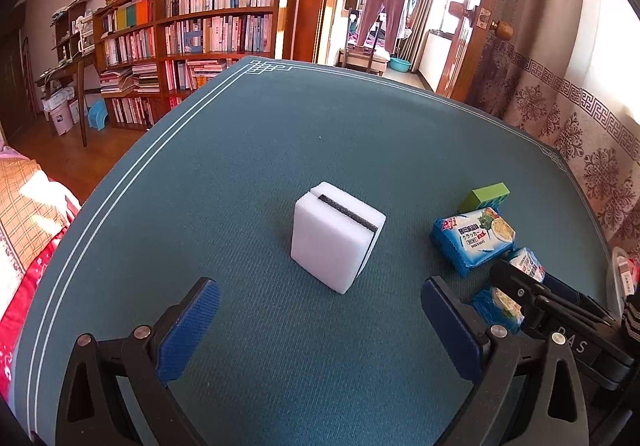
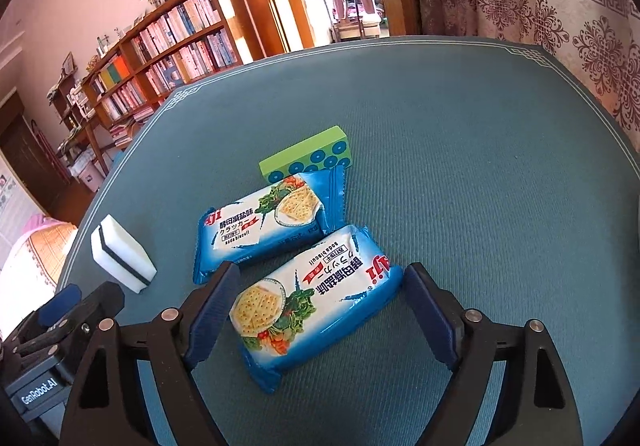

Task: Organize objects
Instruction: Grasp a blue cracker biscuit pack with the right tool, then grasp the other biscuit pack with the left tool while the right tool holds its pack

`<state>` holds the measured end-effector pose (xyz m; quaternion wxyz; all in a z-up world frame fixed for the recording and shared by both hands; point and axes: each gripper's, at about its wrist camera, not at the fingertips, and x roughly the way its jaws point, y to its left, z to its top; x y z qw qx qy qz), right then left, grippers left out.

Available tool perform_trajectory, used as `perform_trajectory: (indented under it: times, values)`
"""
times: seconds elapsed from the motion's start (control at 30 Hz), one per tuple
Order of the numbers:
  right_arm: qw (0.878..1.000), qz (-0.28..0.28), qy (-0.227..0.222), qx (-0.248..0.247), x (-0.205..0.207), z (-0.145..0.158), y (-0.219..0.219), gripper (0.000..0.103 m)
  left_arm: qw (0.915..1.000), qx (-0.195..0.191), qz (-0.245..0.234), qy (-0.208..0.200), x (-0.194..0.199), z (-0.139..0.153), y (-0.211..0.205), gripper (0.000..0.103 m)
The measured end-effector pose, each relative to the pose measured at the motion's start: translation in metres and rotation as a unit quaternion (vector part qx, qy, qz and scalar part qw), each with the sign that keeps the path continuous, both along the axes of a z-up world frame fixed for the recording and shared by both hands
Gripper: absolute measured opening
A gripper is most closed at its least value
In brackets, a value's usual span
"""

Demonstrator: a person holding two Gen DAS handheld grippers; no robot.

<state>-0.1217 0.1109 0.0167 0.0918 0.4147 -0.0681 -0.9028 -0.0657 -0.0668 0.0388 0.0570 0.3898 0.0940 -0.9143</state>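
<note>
A white sponge block with a dark stripe stands on the teal table mat, just ahead of my left gripper, which is open and empty. In the right wrist view two blue soda-cracker packs lie side by side. The nearer pack lies between the fingers of my right gripper, which is open, with small gaps at the pads. The farther pack rests against a green block with blue circles. The sponge stands to the left.
The mat's far edge borders a patterned curtain on the right and an open doorway behind. A bookshelf stands beyond the left edge, with a bed lower left. A clear container sits at the table's right edge.
</note>
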Motion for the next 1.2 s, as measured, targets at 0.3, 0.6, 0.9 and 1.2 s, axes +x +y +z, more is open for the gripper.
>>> perform_trajectory:
  times: [0.3,0.6,0.9,1.2]
  values:
    - [0.996,0.018,0.014,0.082,0.012,-0.005,-0.009,0.085,1.0,0.001,0.001,-0.002,-0.001,-0.001,-0.002,0.103]
    - [0.997,-0.001,0.018,0.076,0.024,-0.003,0.026,0.051,0.9998,-0.017,-0.01,0.003,0.0,-0.001,0.007,0.103]
    - [0.998,-0.008,0.024,0.063,0.032,-0.003,0.05,0.044,0.9991,-0.035,-0.026,0.004,0.001,0.005,0.022,0.103]
    - [0.998,-0.013,0.025,0.051,0.042,-0.003,0.065,0.044,0.9925,-0.083,-0.088,0.017,-0.009,0.013,0.067,0.103]
